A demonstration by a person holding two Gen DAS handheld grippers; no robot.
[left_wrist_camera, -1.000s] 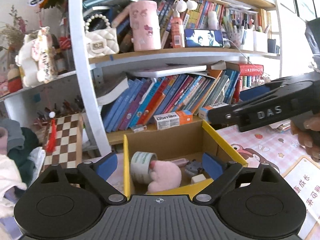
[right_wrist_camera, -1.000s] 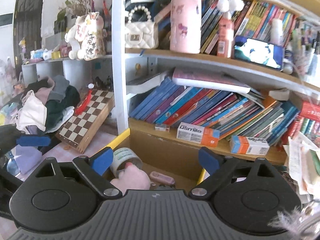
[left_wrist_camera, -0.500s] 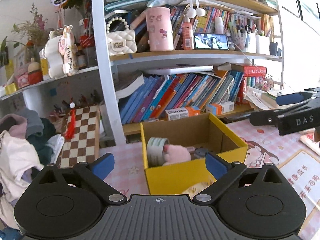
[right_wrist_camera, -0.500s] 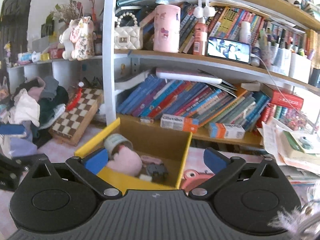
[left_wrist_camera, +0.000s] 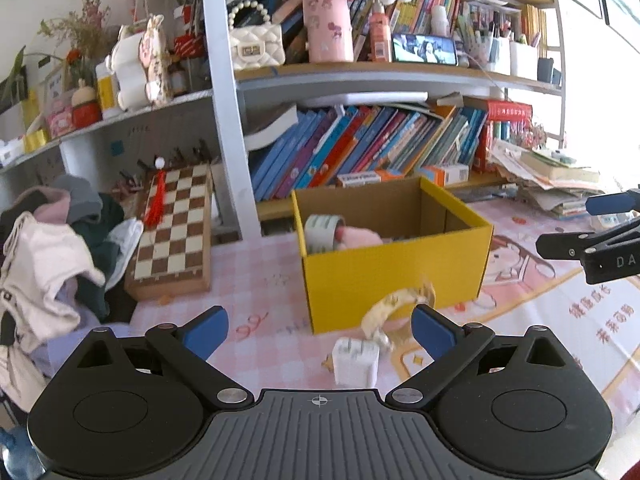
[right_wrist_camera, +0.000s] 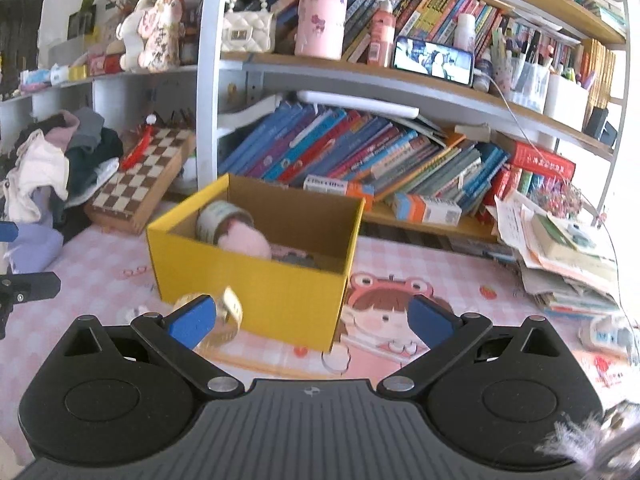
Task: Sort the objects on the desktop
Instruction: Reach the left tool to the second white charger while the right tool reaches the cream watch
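Observation:
A yellow cardboard box (left_wrist_camera: 396, 272) stands on the pink desk mat; it also shows in the right wrist view (right_wrist_camera: 256, 280). Inside it lie a tape roll (left_wrist_camera: 322, 232), a pink plush (left_wrist_camera: 358, 236) and small dark items (right_wrist_camera: 296, 258). In front of the box lie a white charger plug (left_wrist_camera: 356, 362) and a yellowish measuring tape (left_wrist_camera: 396, 306), which also shows in the right wrist view (right_wrist_camera: 226, 320). My left gripper (left_wrist_camera: 318, 328) is open and empty, just before the plug. My right gripper (right_wrist_camera: 310, 320) is open and empty, facing the box.
A chessboard (left_wrist_camera: 172, 236) leans at the left beside a pile of clothes (left_wrist_camera: 52, 256). A bookshelf with leaning books (left_wrist_camera: 360, 144) stands behind the box. A stack of papers and books (right_wrist_camera: 568, 252) lies at the right. The right gripper's fingers (left_wrist_camera: 592, 248) show at the right edge.
Both grippers have pulled back from over the box. The box now looks smaller, and the plug and the measuring tape in front of it have come into view.

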